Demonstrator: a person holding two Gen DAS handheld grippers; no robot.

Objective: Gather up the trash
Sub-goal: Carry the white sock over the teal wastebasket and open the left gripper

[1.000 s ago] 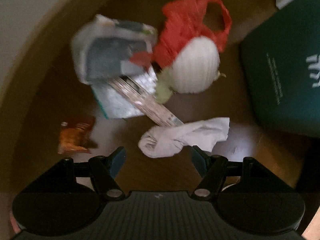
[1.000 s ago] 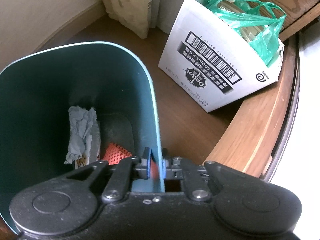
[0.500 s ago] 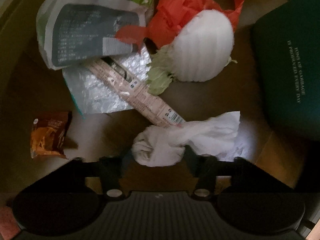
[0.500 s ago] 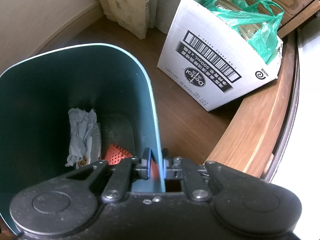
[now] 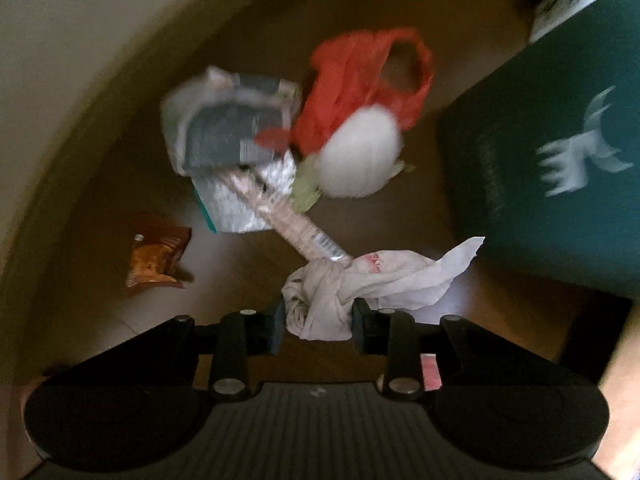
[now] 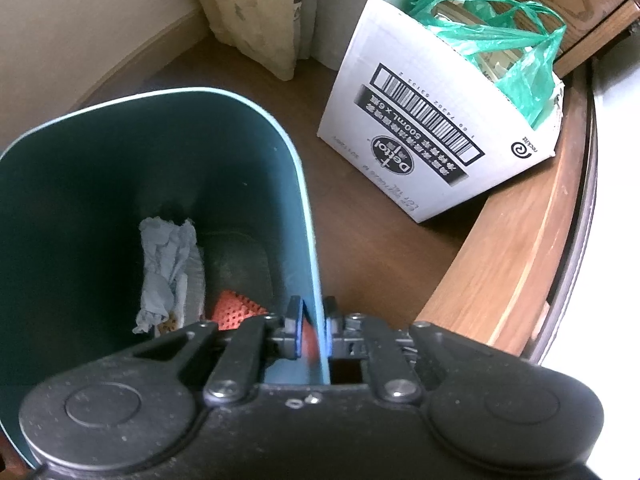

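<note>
The crumpled white tissue (image 5: 320, 304) is being squeezed between the closing jaws of the left gripper (image 5: 318, 322). The teal bin (image 6: 298, 184) is pinched at its rim by the right gripper (image 6: 312, 334). Little is binned; wrappers (image 5: 154, 258), an orange bag (image 5: 352, 80) and packets are left on the floor.

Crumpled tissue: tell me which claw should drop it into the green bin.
Left. The left claw is closing on the crumpled tissue, its pads against both sides. The right claw is shut on the green bin rim, steadying it.
</note>
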